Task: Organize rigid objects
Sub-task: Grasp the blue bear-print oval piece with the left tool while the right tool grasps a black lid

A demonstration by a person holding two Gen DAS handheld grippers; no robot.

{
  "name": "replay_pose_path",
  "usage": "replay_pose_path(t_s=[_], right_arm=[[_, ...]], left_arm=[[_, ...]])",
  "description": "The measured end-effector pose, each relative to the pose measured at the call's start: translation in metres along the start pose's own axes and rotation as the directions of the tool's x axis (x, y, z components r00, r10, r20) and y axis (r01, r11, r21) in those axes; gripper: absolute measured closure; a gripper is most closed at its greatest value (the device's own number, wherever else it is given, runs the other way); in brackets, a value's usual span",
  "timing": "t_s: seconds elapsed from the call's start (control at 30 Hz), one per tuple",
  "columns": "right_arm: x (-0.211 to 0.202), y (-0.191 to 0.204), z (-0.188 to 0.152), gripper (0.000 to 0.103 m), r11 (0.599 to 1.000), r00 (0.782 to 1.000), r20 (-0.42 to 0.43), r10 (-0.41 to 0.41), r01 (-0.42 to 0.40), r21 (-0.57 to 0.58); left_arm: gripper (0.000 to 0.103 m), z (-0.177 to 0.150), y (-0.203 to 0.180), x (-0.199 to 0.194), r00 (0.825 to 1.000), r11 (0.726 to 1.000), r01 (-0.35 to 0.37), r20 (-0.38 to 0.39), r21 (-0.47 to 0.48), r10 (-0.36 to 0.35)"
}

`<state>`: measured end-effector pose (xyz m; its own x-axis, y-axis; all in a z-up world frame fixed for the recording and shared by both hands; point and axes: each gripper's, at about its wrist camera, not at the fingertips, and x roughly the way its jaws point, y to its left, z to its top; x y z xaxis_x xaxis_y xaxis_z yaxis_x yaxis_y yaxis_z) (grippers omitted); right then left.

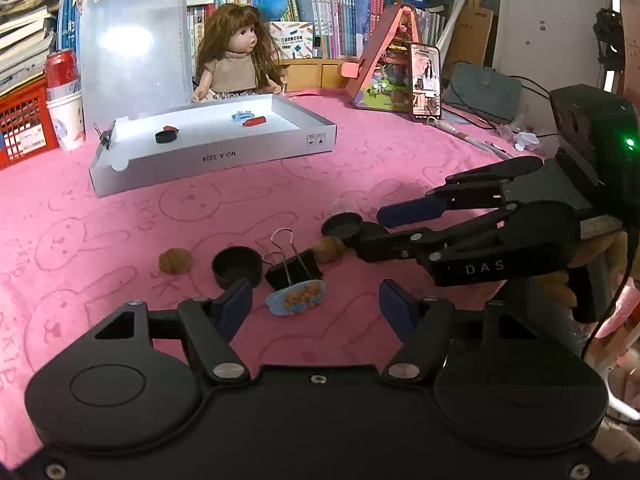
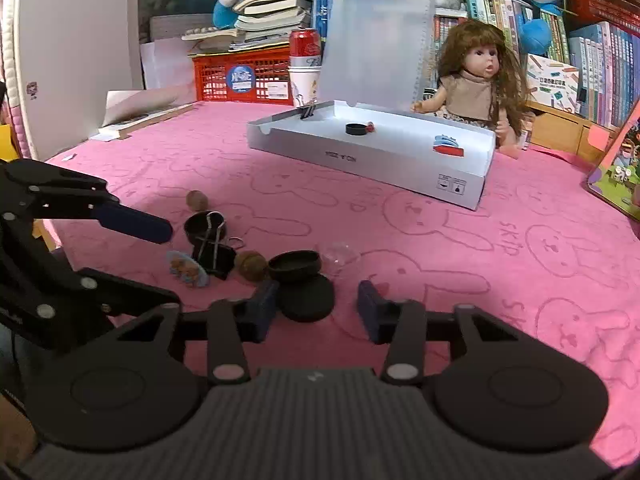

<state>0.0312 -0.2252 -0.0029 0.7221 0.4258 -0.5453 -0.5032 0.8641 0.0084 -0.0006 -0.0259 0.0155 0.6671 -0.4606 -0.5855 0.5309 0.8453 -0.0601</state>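
On the pink cloth lies a small cluster: a walnut (image 1: pixel 175 261), a black cap (image 1: pixel 236 266), a black binder clip (image 1: pixel 294 268), a blue bear badge (image 1: pixel 296 298), a second walnut (image 1: pixel 329 249) and another black cap (image 1: pixel 342 226). My left gripper (image 1: pixel 316 306) is open, and the badge lies between its fingers without touching them. My right gripper (image 2: pixel 318 306) is open around a flat black lid (image 2: pixel 306 298); the lid meets the left pad (image 2: pixel 264 304), with a gap at the right pad. The cap (image 2: pixel 295 266) sits just beyond it. The white tray (image 1: pixel 208 160) holds a black cap (image 1: pixel 166 136) and a red piece (image 1: pixel 255 121).
A doll (image 1: pixel 236 60) sits behind the tray, beside a translucent clipboard (image 1: pixel 136 52). A red can on paper cups (image 1: pixel 64 96) and a red crate (image 1: pixel 20 120) stand at the left. A pink toy house (image 1: pixel 384 64), a phone (image 1: pixel 426 80) and cables are at the right. A clear dome (image 2: pixel 340 256) lies by the caps.
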Motion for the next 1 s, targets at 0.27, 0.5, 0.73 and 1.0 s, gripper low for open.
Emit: replay_pose_path(t_s=[0.27,0.5,0.73,1.0], right_arm=[[-0.008,-0.002,-0.004,0.067,0.999,0.999,0.022,-0.031,0.03,0.025],[-0.012,-0.003,-0.008,0.067,0.999,0.999,0.031,-0.023,0.022,0.04],[-0.012,0.001,-0.007,0.067,0.999,0.999,0.044,-0.028,0.026,0.031],[-0.013,0.001,-0.005,0.067,0.999,0.998,0.05,-0.036,0.035,0.032]], left_arm=[[0.035,-0.001,-0.012,0.013,0.998,0.998,-0.059,-0.002,-0.038,0.059],[0.049,-0.001,-0.023,0.022,0.987,0.987,-0.159,-0.002,-0.03,0.159],[0.066,-0.003,-0.027,0.021,0.984,0.984,-0.18,0.015,-0.006,0.18],[0.067,-0.002,-0.027,0.016,0.987,0.987,-0.161,0.019,0.009,0.161]])
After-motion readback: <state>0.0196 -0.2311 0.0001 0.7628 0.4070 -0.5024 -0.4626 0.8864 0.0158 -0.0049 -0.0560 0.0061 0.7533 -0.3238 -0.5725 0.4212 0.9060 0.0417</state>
